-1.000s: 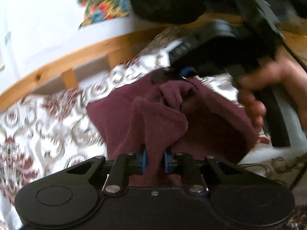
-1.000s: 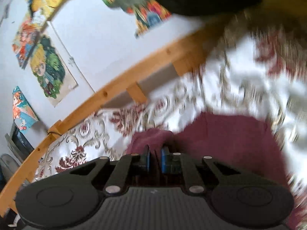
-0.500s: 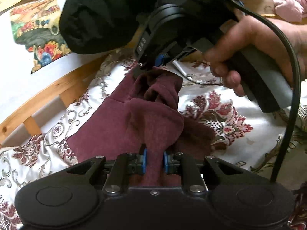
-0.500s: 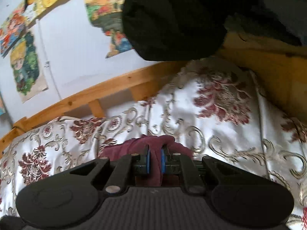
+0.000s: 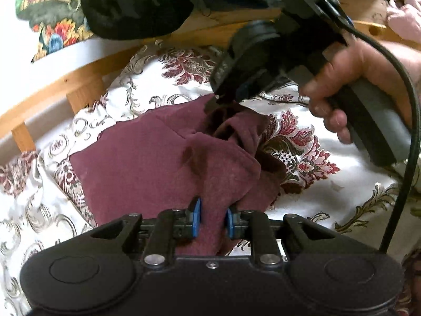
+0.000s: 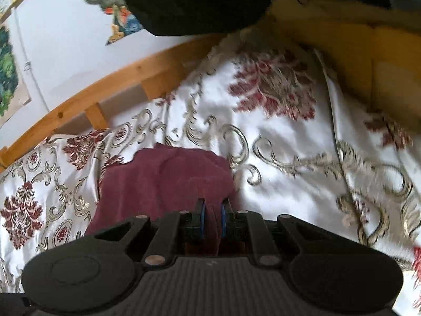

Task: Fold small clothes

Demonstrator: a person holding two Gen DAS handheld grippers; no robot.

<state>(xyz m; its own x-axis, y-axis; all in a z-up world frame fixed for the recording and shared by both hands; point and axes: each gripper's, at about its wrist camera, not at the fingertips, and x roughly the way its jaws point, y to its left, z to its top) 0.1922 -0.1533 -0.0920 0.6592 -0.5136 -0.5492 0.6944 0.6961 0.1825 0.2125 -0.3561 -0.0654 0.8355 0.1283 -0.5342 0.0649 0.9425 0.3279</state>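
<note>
In the left wrist view, a maroon garment [image 5: 147, 163] of soft, fleecy cloth is seen spread on a bedcover [image 5: 302, 184]. Its flat part is roughly four-sided, and its long axis runs from the lower left toward the upper right, where the cloth is bunched into folds. A gathered fold of it is drawn down between the blue pads of the left gripper [image 5: 211, 220], directly at the gripper's tip; the jaws are narrowly apart and are opening, with the cloth still pinched between them. At the far bunched end the cloth is met by the right gripper [image 5: 223, 98], a black tool held by a hand [image 5: 342, 84] on a grey handle; whether its pads press there cannot be told from this side. A black cable [image 5: 405, 137] hangs beside the hand. The bedcover is glossy and white, woven with red flowers and pale scrolls. A wooden bed rail [image 5: 52, 100] runs behind it, with a dark cloth [image 5: 136, 5] above.

In the right wrist view, the garment [image 6: 158, 184] lies left of and just ahead of the right gripper [image 6: 211, 218], rumpled, its long axis not clear. A fold sits between the blue pads, which are close together and opening. The bedcover [image 6: 289, 171] and rail [image 6: 118, 89] are blurred.
</note>
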